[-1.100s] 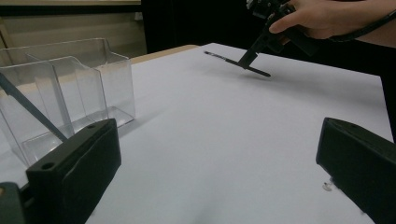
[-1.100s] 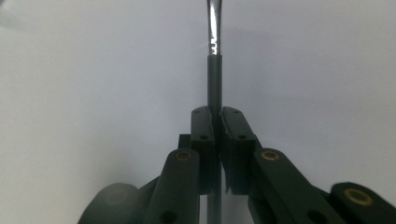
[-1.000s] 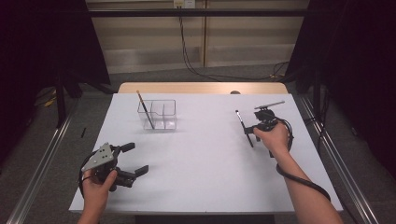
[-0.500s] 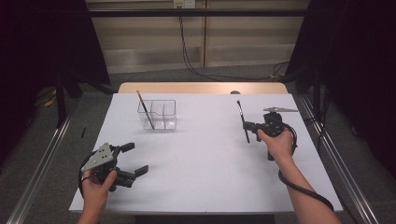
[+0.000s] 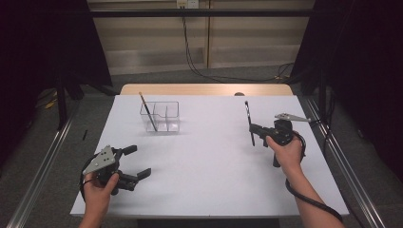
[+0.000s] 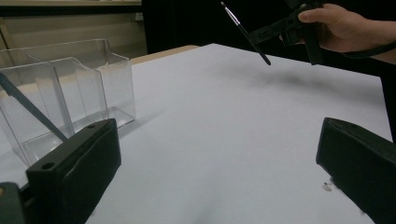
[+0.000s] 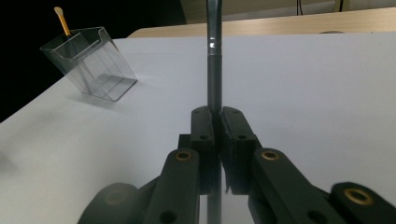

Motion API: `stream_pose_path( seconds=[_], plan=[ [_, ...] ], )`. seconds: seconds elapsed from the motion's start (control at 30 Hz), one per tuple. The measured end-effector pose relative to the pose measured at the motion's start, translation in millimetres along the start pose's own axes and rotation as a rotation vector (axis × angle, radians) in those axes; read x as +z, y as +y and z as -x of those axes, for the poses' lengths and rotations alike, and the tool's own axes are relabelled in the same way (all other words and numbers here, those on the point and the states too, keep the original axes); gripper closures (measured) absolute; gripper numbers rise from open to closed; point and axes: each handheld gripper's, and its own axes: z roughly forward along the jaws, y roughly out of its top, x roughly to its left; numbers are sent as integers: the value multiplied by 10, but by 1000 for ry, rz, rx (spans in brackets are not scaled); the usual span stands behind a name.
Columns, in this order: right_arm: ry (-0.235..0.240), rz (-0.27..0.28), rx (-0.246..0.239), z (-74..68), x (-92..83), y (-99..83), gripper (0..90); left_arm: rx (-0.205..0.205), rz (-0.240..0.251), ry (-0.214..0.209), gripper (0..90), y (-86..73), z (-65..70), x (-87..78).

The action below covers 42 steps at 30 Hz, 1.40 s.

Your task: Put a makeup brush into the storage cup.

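My right gripper [image 5: 254, 128] is held above the right side of the white table [image 5: 209, 156], shut on a thin dark brush [image 5: 248, 113]. The brush [image 7: 214, 56] stands nearly upright between the pressed pads [image 7: 203, 126], with its tip pointing up [image 6: 243, 31]. A clear plastic organizer [image 5: 172, 114] sits at the back left with a wooden-handled brush [image 5: 147, 110] leaning in its left compartment. My left gripper [image 5: 138, 160] rests low near the front left, open, with nothing between its jaws [image 6: 215, 140].
The organizer [image 6: 93, 79] has several compartments [image 7: 93, 70]. A bare wooden strip [image 5: 204, 89] runs along the table's far edge. Metal rails [image 5: 43, 161] flank the table on both sides, and cables [image 5: 199, 66] lie on the floor behind.
My right gripper has drifted a little to the right with the dark brush, which now stands more upright. The left gripper has stayed where it was.
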Motion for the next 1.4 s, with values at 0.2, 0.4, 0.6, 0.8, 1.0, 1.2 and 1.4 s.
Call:
stream_pose_path(
  seconds=[0.2,0.4,0.6,0.8,1.0,1.2,1.4],
  plan=[
    [27,64,-5,-5,-63,-53,848,2,-2,-1,0,-4,-4,1],
    [45,106,-21,-17,-130,-79,847,-3,0,1,0,-7,-7,4],
    [66,141,-26,-48,-173,-125,848,-6,2,-1,0,-4,0,9],
    [79,160,-35,-84,-194,-145,848,-5,0,2,0,-5,-1,14],
    [110,172,-29,-125,-202,-172,848,-7,-2,-1,0,-7,2,26],
    [131,172,-54,-180,-200,-208,848,-7,-2,-1,0,-7,4,26],
    [164,171,-78,-276,-203,-238,847,-6,-3,-2,0,-6,7,33]
  ],
)
